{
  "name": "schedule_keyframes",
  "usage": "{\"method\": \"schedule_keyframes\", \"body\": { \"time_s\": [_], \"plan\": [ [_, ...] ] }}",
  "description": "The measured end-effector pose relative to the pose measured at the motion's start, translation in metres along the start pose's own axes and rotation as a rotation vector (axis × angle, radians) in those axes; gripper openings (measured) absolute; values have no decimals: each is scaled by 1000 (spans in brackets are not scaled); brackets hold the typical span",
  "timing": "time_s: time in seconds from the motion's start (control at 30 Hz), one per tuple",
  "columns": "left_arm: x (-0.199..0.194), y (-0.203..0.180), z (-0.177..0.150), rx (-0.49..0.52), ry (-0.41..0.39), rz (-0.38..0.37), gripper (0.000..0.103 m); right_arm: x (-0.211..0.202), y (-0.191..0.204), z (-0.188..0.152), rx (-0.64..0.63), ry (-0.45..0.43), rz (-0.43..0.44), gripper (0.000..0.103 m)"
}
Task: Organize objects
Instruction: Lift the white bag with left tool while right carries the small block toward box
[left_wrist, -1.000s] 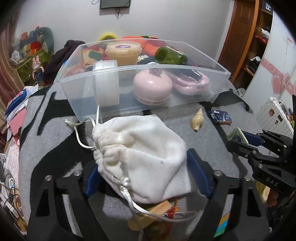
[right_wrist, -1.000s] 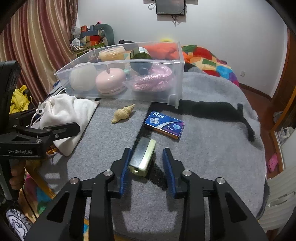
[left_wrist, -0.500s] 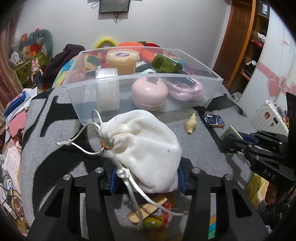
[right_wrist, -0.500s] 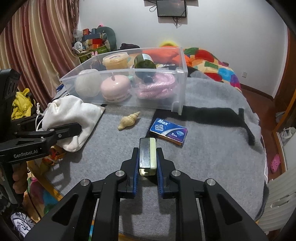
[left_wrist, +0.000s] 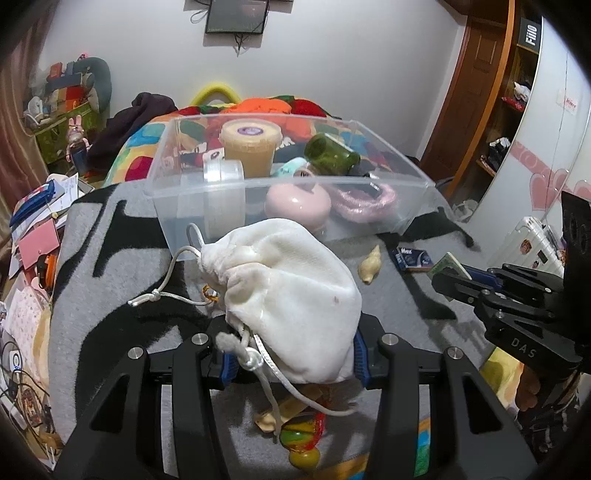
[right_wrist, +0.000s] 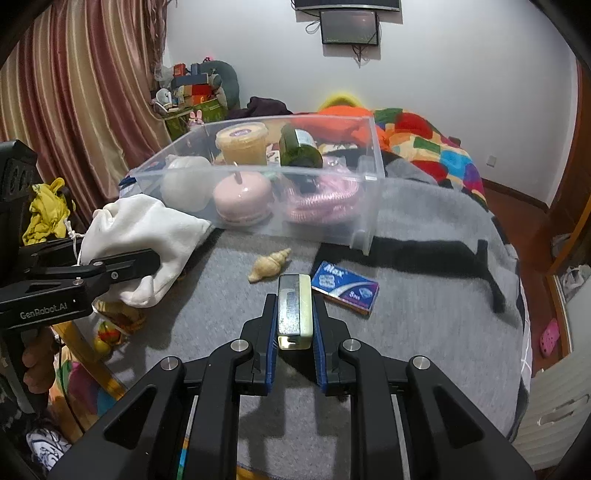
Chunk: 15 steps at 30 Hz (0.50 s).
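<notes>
Objects are being gathered into the clear plastic bin, which is being used as the landmark on the grey blanket. Already lying inside the bin are a lidded tub of yellowish paste, a green bottle on its side, a pink round case, a pink coiled cord and a pale roll at the bin's end nearest the curtain. Outside the bin, in front of its long wall, four items are being dealt with. A white drawstring pouch is being squeezed between the pads of the left gripper, closed to a moderate width around its lower end, just in front of the bin. A small green-edged block is being clamped by the nearly closed right gripper, farther from the bin wall. A seashell and a blue card box are being left on the blanket, near the bin, untouched. By this reading, roughly half the sorting is done: two items are in hand and not yet deposited, and two are waiting.
</notes>
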<state>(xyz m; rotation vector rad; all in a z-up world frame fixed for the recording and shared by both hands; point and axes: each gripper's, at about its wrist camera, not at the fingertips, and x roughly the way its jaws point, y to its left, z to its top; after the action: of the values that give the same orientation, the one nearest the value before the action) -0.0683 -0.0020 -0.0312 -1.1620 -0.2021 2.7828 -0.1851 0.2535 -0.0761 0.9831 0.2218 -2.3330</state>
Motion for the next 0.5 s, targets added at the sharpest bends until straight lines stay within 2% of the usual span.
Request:
{"method": "schedule_keyframes", "body": {
  "time_s": [0.5],
  "plan": [
    [-26,-3,18,1,-78,-10,48,-18,9,23,-43,-74,2,15]
  ]
}}
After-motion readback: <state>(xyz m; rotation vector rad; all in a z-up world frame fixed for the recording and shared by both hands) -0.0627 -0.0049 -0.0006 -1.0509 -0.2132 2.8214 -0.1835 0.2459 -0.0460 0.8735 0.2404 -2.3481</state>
